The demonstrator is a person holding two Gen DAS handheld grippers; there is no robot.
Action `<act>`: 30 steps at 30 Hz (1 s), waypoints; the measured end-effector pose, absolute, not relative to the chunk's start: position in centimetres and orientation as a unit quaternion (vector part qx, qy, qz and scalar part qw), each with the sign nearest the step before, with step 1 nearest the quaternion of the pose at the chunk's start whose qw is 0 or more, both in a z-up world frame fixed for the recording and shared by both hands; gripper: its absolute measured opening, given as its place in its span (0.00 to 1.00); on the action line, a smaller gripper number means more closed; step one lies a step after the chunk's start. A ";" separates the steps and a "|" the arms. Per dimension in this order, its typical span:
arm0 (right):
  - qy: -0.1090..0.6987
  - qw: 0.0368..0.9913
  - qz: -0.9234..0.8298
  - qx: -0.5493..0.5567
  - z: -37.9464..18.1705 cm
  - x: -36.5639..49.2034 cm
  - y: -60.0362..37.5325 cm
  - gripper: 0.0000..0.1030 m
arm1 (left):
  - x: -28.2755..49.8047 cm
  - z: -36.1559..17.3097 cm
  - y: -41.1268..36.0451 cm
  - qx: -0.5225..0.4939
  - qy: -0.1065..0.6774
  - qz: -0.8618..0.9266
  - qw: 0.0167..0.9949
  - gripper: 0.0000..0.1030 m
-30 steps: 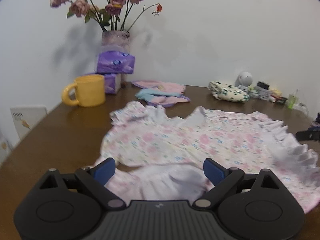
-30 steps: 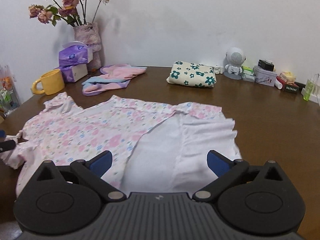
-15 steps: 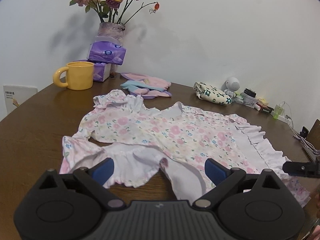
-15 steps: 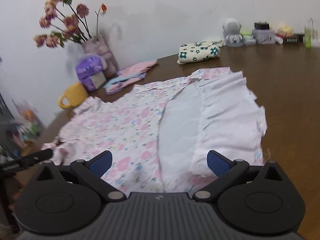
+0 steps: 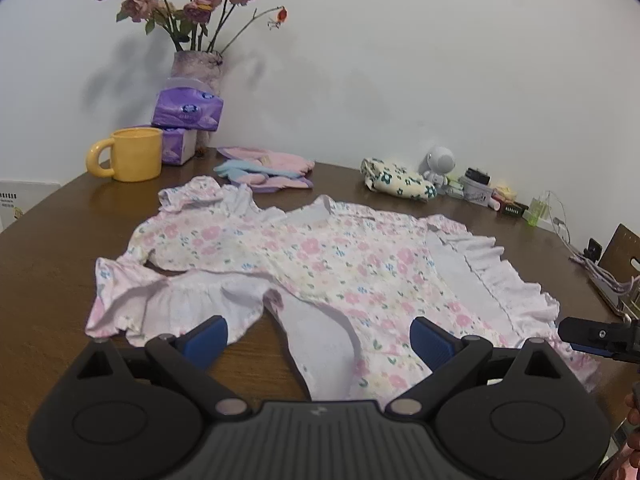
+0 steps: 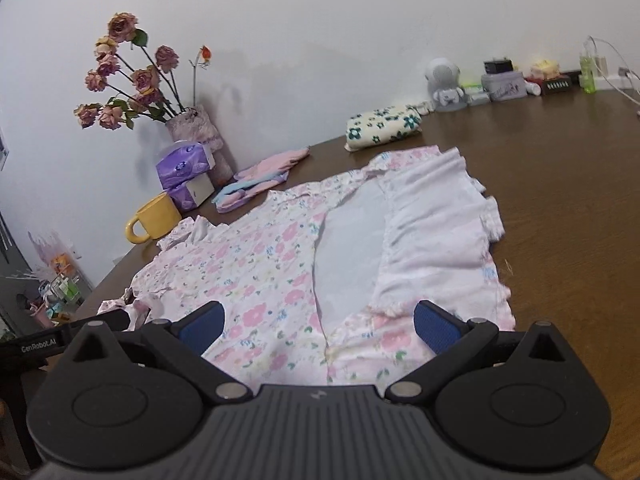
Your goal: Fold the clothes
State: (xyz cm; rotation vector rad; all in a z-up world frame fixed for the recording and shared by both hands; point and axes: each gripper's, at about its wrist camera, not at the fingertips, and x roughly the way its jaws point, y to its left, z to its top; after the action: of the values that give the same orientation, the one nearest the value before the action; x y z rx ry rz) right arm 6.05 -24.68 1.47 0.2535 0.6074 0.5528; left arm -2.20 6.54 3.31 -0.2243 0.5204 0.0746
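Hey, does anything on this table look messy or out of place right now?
Only the floral dress: its near sleeve is flipped inside out and its hem turned back, showing white lining. Nothing looks spilled or damaged.

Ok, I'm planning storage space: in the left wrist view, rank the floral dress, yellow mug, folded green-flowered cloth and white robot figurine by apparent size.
1. Floral dress, by far.
2. Yellow mug and folded green-flowered cloth: look alike, so unranked.
3. White robot figurine, though it stands farthest.

One dress, two folded garments (back), one mug.
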 end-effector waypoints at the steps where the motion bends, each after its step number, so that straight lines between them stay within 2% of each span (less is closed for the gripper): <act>1: 0.296 0.909 0.264 0.126 1.3 5.9 -24.8 1.00 | -2.2 3.2 6.4 -0.109 0.260 0.041 0.958 0.95; 7: 0.294 0.908 0.259 0.148 0.7 4.8 -25.3 1.00 | -2.8 3.0 6.0 -0.112 0.266 0.051 0.956 0.95; 20: 0.285 0.915 0.259 0.120 0.6 2.9 -25.2 1.00 | -3.1 3.6 5.2 -0.095 0.258 0.057 0.960 0.95; 30: 0.314 0.901 0.287 0.082 0.6 3.0 -25.5 1.00 | -2.9 3.9 4.3 -0.059 0.266 0.048 0.961 0.95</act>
State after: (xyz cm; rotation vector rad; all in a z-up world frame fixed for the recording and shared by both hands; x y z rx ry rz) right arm 2.96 -25.55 0.61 0.1689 0.6494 0.5931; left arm -2.86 4.34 3.94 -0.1192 0.5392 0.0982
